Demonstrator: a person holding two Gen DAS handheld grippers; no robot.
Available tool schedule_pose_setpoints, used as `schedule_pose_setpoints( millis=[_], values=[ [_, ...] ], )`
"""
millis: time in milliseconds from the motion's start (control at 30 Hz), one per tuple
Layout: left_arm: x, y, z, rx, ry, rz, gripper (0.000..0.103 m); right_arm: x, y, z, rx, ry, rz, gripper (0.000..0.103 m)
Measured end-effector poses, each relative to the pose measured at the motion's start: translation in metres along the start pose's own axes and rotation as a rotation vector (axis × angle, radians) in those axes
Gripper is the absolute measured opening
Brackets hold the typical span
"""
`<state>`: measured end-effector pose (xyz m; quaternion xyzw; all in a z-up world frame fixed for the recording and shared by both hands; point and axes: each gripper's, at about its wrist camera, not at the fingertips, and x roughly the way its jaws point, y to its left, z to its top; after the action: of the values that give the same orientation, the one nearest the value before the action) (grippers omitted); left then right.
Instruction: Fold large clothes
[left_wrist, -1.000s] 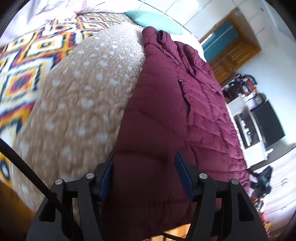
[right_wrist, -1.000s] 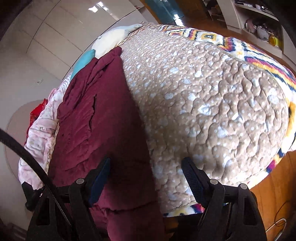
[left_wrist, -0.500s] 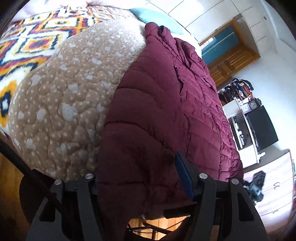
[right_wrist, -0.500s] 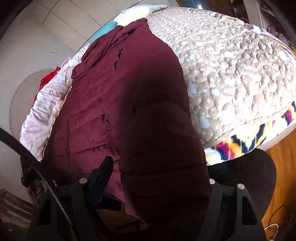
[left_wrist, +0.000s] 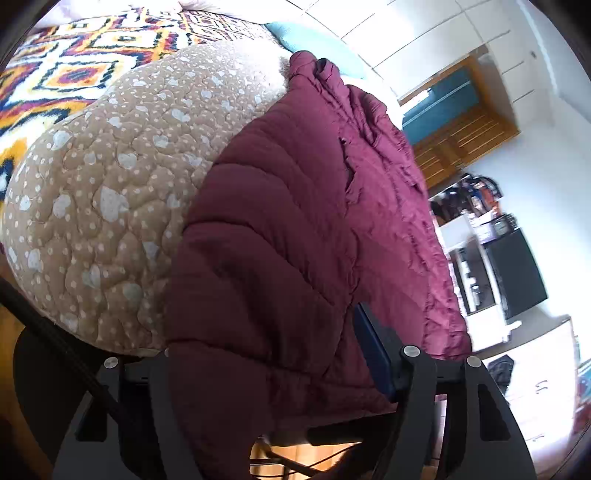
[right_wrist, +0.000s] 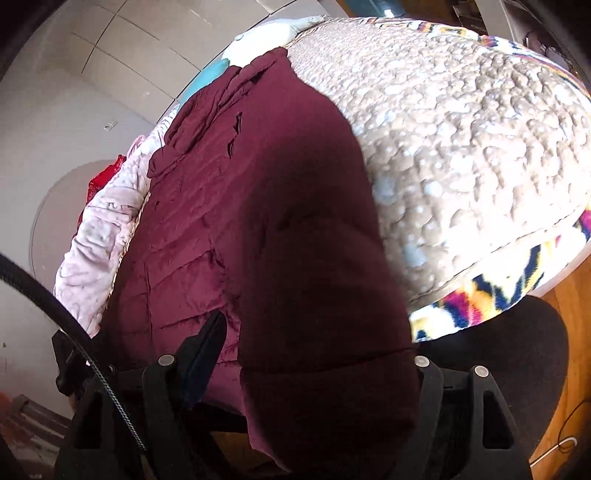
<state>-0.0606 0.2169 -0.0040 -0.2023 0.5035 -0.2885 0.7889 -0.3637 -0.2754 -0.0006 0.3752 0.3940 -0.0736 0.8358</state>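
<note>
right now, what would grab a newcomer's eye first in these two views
The dark red quilted jacket dominates, lying along the bed with its near end hanging between each gripper's fingers. Beside it swells a tan quilt with pale spots, on its left in the left wrist view. Beyond that lies a bright patterned blanket, at the top left there.

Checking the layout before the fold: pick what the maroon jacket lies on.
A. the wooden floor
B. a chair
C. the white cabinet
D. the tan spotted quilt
D: the jacket is spread lengthwise on the bed along the edge of the tan quilt, with its near end hanging past the bed edge between the tool fingers.
</note>
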Motion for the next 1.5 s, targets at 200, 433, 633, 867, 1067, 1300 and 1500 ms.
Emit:
schedule_pose_setpoints(
  millis=[200, 433, 633, 867, 1067, 1300, 1500],
  values=[
    [-0.023, -0.010, 0.014, -0.042, -0.035, 0.064, 0.019, 0.003, 0.016, 0.005, -0.011, 0.010, 0.015, 0.020],
    [-0.095, -0.047, 0.006, 0.038, -0.150, -0.003, 0.016, -0.067, 0.042, 0.011, -0.049, -0.090, 0.188, 0.015],
    [-0.117, -0.060, -0.024, 0.103, -0.153, 0.039, 0.016, -0.100, 0.054, -0.012, -0.111, -0.070, 0.249, 0.015],
    [-0.110, -0.057, 0.011, 0.089, -0.166, 0.056, 0.017, -0.093, 0.065, 0.013, -0.170, -0.042, 0.214, 0.015],
    [-0.082, -0.113, 0.105, 0.221, -0.270, 0.130, 0.018, -0.072, 0.116, 0.110, -0.289, -0.126, 0.143, 0.015],
    [-0.035, -0.168, 0.235, 0.228, -0.320, 0.254, 0.018, -0.041, 0.169, 0.232, -0.348, -0.237, 0.036, 0.015],
    [0.013, -0.193, 0.324, 0.210, -0.341, 0.355, 0.018, -0.008, 0.190, 0.325, -0.327, -0.300, -0.043, 0.015]
  ],
)
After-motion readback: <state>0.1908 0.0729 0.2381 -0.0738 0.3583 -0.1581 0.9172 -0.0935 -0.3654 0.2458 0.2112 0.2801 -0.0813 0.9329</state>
